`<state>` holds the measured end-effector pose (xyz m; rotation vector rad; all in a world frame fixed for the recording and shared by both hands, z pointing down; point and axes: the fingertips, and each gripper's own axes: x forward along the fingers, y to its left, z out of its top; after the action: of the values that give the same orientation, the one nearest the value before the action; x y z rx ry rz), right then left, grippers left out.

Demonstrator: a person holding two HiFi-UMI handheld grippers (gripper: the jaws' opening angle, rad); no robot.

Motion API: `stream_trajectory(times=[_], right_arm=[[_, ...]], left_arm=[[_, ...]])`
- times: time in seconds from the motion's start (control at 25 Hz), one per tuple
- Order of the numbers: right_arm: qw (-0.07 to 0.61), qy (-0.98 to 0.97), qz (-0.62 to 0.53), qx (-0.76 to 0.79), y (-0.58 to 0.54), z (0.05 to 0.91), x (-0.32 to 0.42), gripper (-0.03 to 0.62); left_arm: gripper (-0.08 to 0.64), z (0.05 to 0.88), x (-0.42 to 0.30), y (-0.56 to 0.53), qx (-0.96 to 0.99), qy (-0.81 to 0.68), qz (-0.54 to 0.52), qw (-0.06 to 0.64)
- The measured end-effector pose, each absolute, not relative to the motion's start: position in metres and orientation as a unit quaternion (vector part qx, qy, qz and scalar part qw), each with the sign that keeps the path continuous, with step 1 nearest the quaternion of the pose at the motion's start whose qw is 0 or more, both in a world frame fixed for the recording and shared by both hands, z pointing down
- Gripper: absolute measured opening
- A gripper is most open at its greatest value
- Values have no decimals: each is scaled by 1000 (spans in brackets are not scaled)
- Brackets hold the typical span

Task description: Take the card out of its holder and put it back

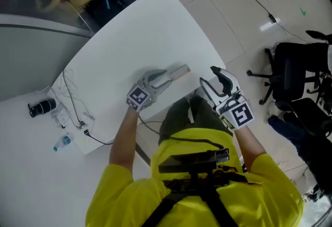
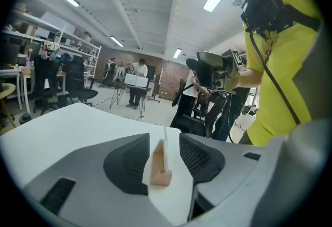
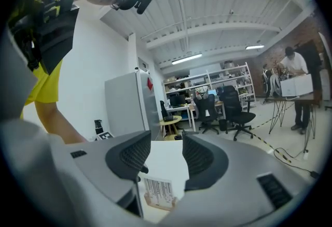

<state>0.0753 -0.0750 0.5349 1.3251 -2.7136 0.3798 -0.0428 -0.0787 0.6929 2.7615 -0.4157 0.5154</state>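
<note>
– Card [image 2: 165, 140] status, anyone? where's it sitting, and what's the left gripper [image 1: 168, 76] doing with it?

– it's standing upright in its little wooden holder [image 2: 161, 173] on the white table [image 1: 129, 29], towards the edge on the person's side; the left gripper's fingers sit one on each side of it, spread apart, with a gap showing on both sides, so they're not pinching it; the right gripper [image 1: 213, 82] hangs just beside, at the table edge, fingers apart too, white tabletop showing between them; in the right gripper view the barcode face of the card shows low down, below the fingers

– ok, what else is around, what's crowding it?

– only the left gripper's own fingers, close on both sides; a thin cable [image 1: 72, 104] trails along the left side of the table, well apart from the card; a dark bag [image 1: 111, 0] sits by the table's far corner; a black office chair [image 1: 295, 73] stands on the floor off to the right; a small bottle [image 1: 62, 142] and a black cylinder-shaped thing [image 1: 42, 107] lie on the white surface left of the table
</note>
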Motion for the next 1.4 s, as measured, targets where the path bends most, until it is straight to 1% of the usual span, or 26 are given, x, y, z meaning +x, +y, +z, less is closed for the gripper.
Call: stream_trajectory(times=[0.04,0.08,0.16,0.4,0.44,0.48,0.6,0.84,0.92,1.24,1.4], right_arm=[[55,-890,130,435,-72,545,74,198],[59,-888,136,434,-69,555,72,198],[66,-887,146,434,-66,572,69,198],[79,-890,158,421,-59,606,57,198],[81,-888,159,423,-61,609,54,198],[84,-887,160,426,-62,612,53,198],[91,-881,164,434,-68,625,56,198],[118,-870,178,444,-69,664,60,198],[118,-868,186,445,-67,669,59,198],[124,-872,179,438,-66,658,55,198],[117,-876,159,440,-75,638,63,198]], left_arm=[[177,696,-41,-79,962,-141,183,145],[152,698,-38,-79,963,-137,185,141],[124,702,-31,-78,965,-129,187,133],[119,717,-15,-74,969,-97,184,134],[72,717,-15,-75,969,-99,181,133],[42,716,-16,-75,969,-102,178,134],[16,714,-15,-78,970,-111,172,134],[14,711,-14,-79,972,-120,159,125],[14,710,-14,-79,972,-124,156,124],[14,677,-23,-89,972,-138,145,123],[14,628,-24,-101,976,-149,128,90]])
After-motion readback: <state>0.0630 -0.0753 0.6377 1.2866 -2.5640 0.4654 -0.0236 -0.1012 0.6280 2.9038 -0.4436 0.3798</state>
